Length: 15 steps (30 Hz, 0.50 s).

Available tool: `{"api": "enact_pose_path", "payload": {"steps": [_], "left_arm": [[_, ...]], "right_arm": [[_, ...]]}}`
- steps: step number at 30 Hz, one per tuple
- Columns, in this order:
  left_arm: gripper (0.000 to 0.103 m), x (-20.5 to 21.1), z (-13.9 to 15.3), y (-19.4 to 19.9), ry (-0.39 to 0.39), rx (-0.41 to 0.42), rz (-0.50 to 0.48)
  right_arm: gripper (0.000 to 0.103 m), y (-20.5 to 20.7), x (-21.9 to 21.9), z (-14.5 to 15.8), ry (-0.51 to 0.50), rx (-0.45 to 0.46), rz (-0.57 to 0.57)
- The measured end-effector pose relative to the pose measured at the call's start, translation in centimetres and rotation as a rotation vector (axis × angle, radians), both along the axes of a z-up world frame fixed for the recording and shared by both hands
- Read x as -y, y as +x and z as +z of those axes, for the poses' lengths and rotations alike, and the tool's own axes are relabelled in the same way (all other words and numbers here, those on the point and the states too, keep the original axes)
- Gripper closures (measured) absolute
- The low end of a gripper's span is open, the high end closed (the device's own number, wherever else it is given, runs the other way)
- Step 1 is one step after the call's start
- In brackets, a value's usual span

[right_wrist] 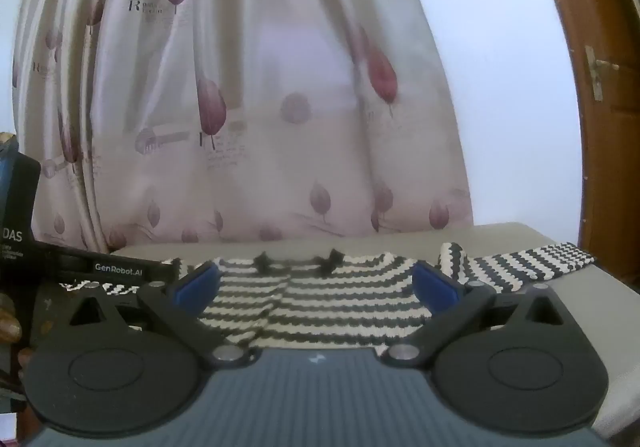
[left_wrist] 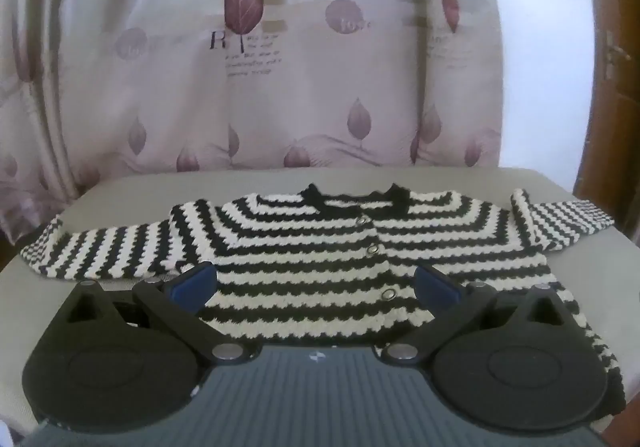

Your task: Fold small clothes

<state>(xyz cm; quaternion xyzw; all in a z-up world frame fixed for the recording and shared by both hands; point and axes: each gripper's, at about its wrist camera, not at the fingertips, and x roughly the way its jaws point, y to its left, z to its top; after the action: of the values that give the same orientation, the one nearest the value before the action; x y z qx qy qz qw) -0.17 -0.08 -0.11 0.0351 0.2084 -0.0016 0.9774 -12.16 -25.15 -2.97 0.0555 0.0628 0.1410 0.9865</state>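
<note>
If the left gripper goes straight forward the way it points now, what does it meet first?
Most likely the striped cardigan lying flat on the table. The left gripper has open jaws just above its lower hem; its height above the cloth is unclear.

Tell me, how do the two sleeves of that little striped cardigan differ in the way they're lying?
In the left wrist view, the left sleeve lies flat and stretched straight out sideways, while the right sleeve has a raised fold bunched up near the shoulder. The left sleeve sits nearer the front edge of the beige cushion; the right sleeve reaches toward the cushion's far corner. Both share the cardigan's black and cream zigzag stripes and rest on the cushion.
</note>
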Motion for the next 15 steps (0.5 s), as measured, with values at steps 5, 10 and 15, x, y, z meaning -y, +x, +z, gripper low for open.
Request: {"api": "enact_pose_path", "payload": {"steps": [5,10,15], "left_arm": [[0.0,-0.8,-0.9,1.1,-0.044,-0.067,0.027],[0.0,-1.2,-0.8,1.3,-0.049,-0.074,0.033],[0.0,-1.3,-1.2,1.8,-0.068,-0.08,0.024]], "right_arm": [[0.0,0.1,-0.6,0.1,-0.004,-0.017,0.0],[0.0,0.6,-1.2,0.3,-0.015,-0.062,-0.005],[0.0,1.2,-1.4,0.5,-0.013,-0.079,-0.003]]}}
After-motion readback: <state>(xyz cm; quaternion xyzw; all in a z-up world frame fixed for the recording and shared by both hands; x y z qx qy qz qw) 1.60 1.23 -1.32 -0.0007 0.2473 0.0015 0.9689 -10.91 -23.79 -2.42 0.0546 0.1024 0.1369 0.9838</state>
